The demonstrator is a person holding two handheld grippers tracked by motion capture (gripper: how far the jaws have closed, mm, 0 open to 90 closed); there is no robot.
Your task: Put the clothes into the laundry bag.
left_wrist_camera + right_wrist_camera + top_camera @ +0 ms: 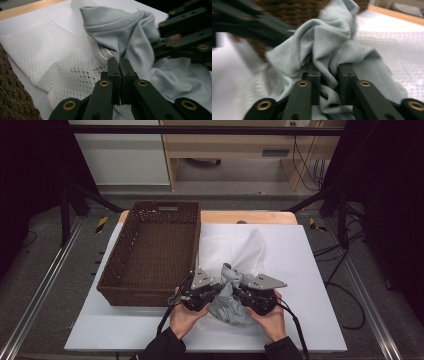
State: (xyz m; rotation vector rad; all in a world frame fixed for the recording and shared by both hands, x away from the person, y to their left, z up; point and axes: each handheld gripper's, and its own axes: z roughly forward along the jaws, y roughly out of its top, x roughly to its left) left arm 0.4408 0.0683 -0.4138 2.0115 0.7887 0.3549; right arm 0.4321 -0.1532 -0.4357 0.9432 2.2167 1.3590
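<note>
A crumpled light grey garment (227,307) lies at the mouth of a white mesh bag (235,250) near the table's front edge. My left gripper (217,290) comes at it from the left. In the left gripper view its jaws (120,62) stand pressed together, with a bit of white mesh (50,50) pinched between them beside the grey garment (120,30). My right gripper (236,292) faces it from the right. Its jaws (329,72) are shut on a thick fold of the garment (329,37), which bunches up between the pads.
A brown wicker basket (150,207) stands on the left half of the white table (300,270), its near wall just beside my left hand. The mesh bag spreads toward the table's back. A wooden strip (225,216) borders the far edge.
</note>
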